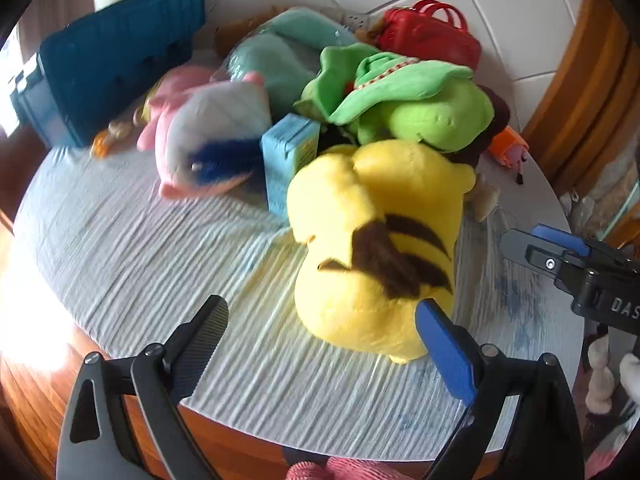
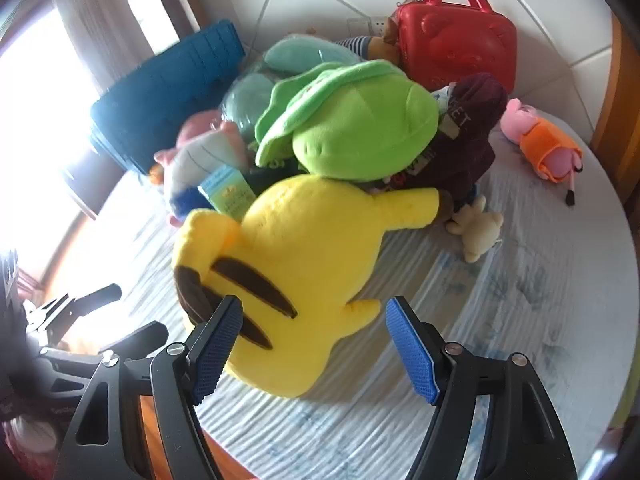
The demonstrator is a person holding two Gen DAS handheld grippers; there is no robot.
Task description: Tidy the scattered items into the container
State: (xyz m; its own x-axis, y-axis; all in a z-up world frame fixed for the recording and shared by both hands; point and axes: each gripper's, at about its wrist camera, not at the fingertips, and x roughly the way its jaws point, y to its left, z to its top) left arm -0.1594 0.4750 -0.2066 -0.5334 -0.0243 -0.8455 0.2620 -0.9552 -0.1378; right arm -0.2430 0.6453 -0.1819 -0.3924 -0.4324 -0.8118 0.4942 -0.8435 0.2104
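Note:
A yellow plush with brown stripes (image 1: 372,248) lies face down on the round table (image 1: 160,264), nearest both grippers; it also shows in the right wrist view (image 2: 304,248). Behind it lie a green plush (image 1: 420,108), a pink and white plush (image 1: 204,140), a light blue box (image 1: 290,160) and a teal plush in plastic (image 1: 276,60). A dark blue crate (image 1: 116,56) stands at the back left. My left gripper (image 1: 320,340) is open and empty just before the yellow plush. My right gripper (image 2: 316,344) is open, its jaws either side of the plush's lower end.
A red toy case (image 2: 456,36) stands at the back right. A small pig plush in orange (image 2: 548,144), a small beige plush (image 2: 476,228) and a maroon garment (image 2: 468,140) lie on the right. The table edge is close below the grippers.

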